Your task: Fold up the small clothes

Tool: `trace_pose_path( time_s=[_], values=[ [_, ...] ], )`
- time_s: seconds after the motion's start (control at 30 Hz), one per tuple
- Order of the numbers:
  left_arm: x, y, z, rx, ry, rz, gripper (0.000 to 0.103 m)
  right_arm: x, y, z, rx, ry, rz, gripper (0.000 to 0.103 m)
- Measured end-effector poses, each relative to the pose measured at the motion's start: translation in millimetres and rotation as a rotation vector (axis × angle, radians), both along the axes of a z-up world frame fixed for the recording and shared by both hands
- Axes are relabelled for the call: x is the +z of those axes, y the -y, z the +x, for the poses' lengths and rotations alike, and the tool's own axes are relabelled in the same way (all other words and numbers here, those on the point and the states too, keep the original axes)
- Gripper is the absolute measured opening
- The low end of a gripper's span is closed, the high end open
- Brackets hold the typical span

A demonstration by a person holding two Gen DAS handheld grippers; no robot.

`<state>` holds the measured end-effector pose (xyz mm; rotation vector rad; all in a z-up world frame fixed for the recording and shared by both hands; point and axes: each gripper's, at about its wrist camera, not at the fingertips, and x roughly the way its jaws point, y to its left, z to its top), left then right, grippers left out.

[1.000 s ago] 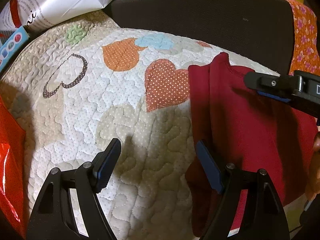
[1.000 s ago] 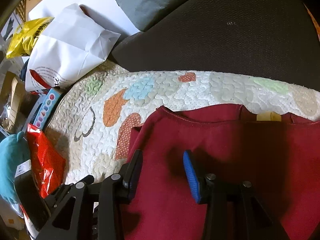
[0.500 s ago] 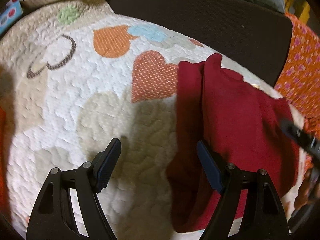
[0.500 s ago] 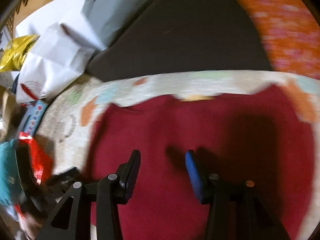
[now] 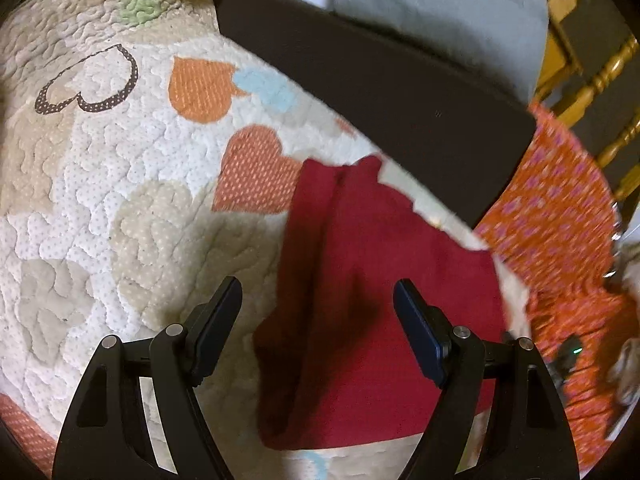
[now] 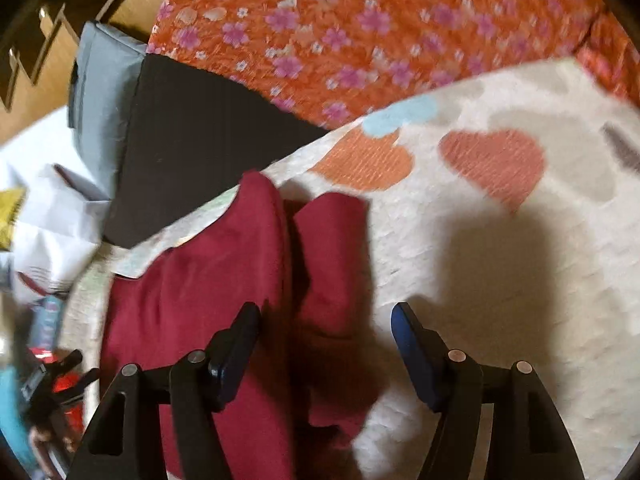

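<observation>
Garment: a small dark red knit garment (image 5: 384, 280) lies flat on a cream quilted cover with heart patches (image 5: 100, 216), near the cover's far edge.
Garment shape: in the left wrist view its left side is folded over lengthwise, giving a long raised ridge that runs from the top corner down towards the near hem; the rest lies smooth with a straight bottom edge.
Garment, other side: in the right wrist view the same red garment (image 6: 224, 280) shows a rounded fold on its right side, with a narrow flap lying beside the main body and a dark crease between them.
Left gripper: the black two-finger left gripper (image 5: 318, 312) hovers above the garment's left half, jaws wide, nothing pressed between the blue pads; the folded ridge lies below the gap.
Right gripper: the black two-finger right gripper (image 6: 326, 340) hangs over the garment's right edge, jaws opening, the folded flap below the gap but the pads not touching it.
Cover: orange, pale blue, green and beige hearts, plus one dotted brown outline heart (image 5: 86, 80).
Beyond the cover: a dark brown cushion (image 5: 384, 80) borders the far edge, with a grey pillow (image 5: 440, 8) behind it.
Right of it: an orange floral cloth (image 6: 360, 28), blurred.
Far left in the right wrist view: white paper bags (image 6: 44, 216), too blurred to tell more.
</observation>
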<state>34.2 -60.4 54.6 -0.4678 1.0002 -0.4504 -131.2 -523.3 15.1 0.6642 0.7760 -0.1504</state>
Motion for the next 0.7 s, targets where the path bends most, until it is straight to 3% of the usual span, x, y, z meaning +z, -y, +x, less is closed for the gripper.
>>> trace_pose_path(
  time_s=[0.1, 0.27, 0.33, 0.37, 0.43, 0.47, 0.5, 0.57, 0.63, 0.7],
  values=[
    [-8.6, 10.8, 2.3, -0.057, -0.034, 0.034, 0.086, -5.6, -8.0, 12.4, 0.050, 0.012, -0.009, 0.069],
    [-38.4, 45.6, 2.3, -0.152, -0.103, 0.213, 0.086, -9.5, -9.3, 21.1, 0.073, 0.037, -0.010, 0.072],
    [-37.1, 60.9, -6.6, -0.180, -0.013, 0.305, 0.089, -9.8, -13.5, 25.3, 0.092, 0.030, -0.028, 0.072],
    [-37.5, 65.4, -9.3, -0.195, -0.006, 0.322, 0.091, -8.4, -17.2, 27.2, 0.098, 0.024, -0.044, 0.073],
    [-39.0, 74.4, -13.4, -0.224, 0.026, 0.336, 0.091, -9.1, -20.9, 28.1, 0.105, 0.007, -0.070, 0.062],
    [-40.3, 76.0, -13.4, -0.227, 0.033, 0.331, 0.088, -8.5, -22.8, 27.4, 0.111, 0.001, -0.075, 0.043],
    [-40.4, 77.2, -13.9, -0.227, 0.039, 0.328, 0.082, -5.4, -25.3, 24.4, 0.103, 0.005, -0.087, 0.033],
    [-37.8, 76.2, -12.1, -0.234, 0.035, 0.303, 0.048, 4.3, -29.1, 16.2, 0.104, 0.027, -0.083, 0.025],
    [-35.6, 69.1, -7.5, -0.247, -0.011, 0.243, 0.035, 17.7, -30.0, 4.6, 0.102, 0.070, -0.042, 0.023],
    [-29.7, 64.4, -7.2, -0.255, -0.030, 0.205, 0.031, 32.2, -33.0, -7.7, 0.109, 0.096, -0.004, 0.022]
  ],
)
